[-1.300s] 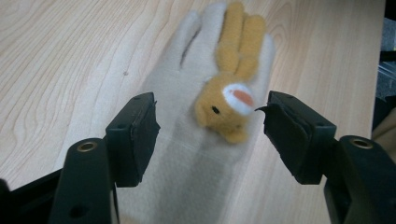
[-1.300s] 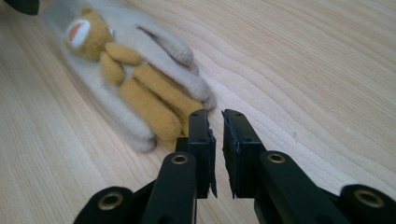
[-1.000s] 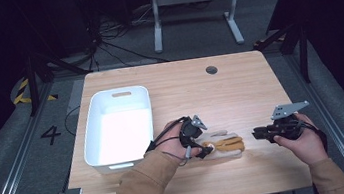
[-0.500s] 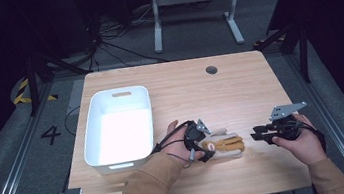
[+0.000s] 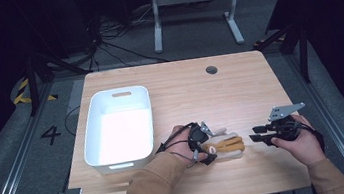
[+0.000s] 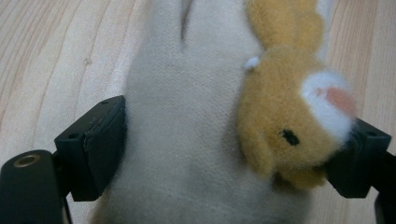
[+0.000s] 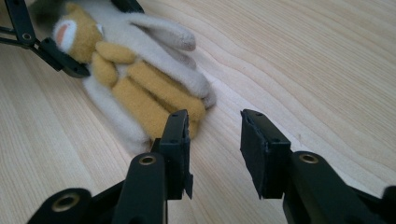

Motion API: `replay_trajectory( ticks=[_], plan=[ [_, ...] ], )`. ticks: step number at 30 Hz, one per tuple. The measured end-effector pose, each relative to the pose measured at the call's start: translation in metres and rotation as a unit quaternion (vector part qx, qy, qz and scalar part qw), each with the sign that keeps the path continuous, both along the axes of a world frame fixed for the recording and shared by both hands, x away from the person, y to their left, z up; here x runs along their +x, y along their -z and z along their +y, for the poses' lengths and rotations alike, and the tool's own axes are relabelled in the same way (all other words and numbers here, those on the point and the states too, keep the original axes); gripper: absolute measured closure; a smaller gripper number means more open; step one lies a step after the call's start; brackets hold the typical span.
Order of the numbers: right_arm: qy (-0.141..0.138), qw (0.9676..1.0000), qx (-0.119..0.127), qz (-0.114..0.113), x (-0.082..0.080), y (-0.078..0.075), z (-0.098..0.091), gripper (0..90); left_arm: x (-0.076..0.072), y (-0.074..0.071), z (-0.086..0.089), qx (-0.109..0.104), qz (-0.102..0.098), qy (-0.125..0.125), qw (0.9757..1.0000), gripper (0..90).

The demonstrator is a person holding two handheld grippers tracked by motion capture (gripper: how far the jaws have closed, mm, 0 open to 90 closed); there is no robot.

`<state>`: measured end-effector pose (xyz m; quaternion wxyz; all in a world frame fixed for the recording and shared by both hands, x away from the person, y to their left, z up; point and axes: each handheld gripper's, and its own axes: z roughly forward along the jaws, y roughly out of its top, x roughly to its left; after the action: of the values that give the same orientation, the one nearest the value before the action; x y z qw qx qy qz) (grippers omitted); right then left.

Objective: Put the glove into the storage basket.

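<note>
The left tool (image 6: 224, 154) has just been opening; its jaws flank a cream glove (image 6: 187, 140) bearing a tan plush animal (image 6: 285, 130), which lies on the wooden bench (image 6: 56, 56).

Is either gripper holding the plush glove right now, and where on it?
The left gripper, jaws just opening, straddles the cream-and-tan plush glove at its animal-head end; whether it grips cannot be told. The right gripper is open, empty.

A white figure "4" (image 5: 51, 135) stands on the grey floor (image 5: 10, 148), left of the tabletop (image 5: 239, 88); no other writing.
</note>
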<state>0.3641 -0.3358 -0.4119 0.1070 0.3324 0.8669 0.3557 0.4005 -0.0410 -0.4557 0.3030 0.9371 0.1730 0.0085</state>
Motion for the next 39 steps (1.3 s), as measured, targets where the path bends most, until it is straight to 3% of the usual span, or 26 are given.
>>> replay_trajectory(
  ticks=[3, 4, 5, 6, 14, 16, 21, 25, 36, 39],
  plan=[
    [0.001, 1.0, 0.002, -0.002, 0.0, -0.001, 0.0, 62.1, -0.002, 0.001, 0.0, 0.003, -0.007, 0.007, 0.9999, 11.8],
    [0.001, 1.0, 0.003, -0.002, 0.0, -0.001, 0.0, 62.0, -0.004, 0.003, -0.001, 0.008, -0.024, 0.023, 0.9994, 9.9],
    [0.001, 1.0, 0.003, -0.002, 0.0, -0.001, 0.0, 62.0, -0.004, 0.003, -0.001, 0.008, -0.024, 0.023, 0.9994, 7.0],
    [0.0, 1.0, 0.004, 0.001, 0.0, 0.0, 0.001, 61.6, -0.006, 0.007, -0.003, 0.01, -0.036, 0.034, 0.9987, 2.4],
    [0.0, 1.0, 0.007, 0.003, 0.0, 0.0, 0.0, 62.2, -0.005, 0.007, -0.003, 0.002, -0.038, 0.026, 0.9989, 2.7],
    [0.0, 1.0, 0.008, 0.003, 0.0, 0.001, 0.0, 62.7, -0.005, 0.004, -0.001, -0.004, -0.039, 0.024, 0.9989, 15.6],
    [0.0, 0.9997, 0.022, -0.004, 0.0, -0.001, -0.001, 62.4, -0.007, 0.005, -0.001, -0.011, -0.047, 0.027, 0.9985, 21.1],
    [0.005, 0.9992, 0.036, -0.015, -0.001, -0.004, -0.003, 62.3, -0.007, 0.001, -0.002, -0.008, -0.043, 0.016, 0.9989, 37.4],
    [0.007, 0.999, 0.041, -0.014, -0.001, -0.003, -0.004, 62.0, -0.011, 0.0, -0.004, -0.017, -0.047, 0.013, 0.9987, 55.3],
    [0.007, 0.999, 0.042, -0.013, -0.001, -0.003, -0.004, 62.1, -0.013, -0.002, -0.005, -0.005, -0.043, 0.009, 0.999, 60.6]
  ],
)
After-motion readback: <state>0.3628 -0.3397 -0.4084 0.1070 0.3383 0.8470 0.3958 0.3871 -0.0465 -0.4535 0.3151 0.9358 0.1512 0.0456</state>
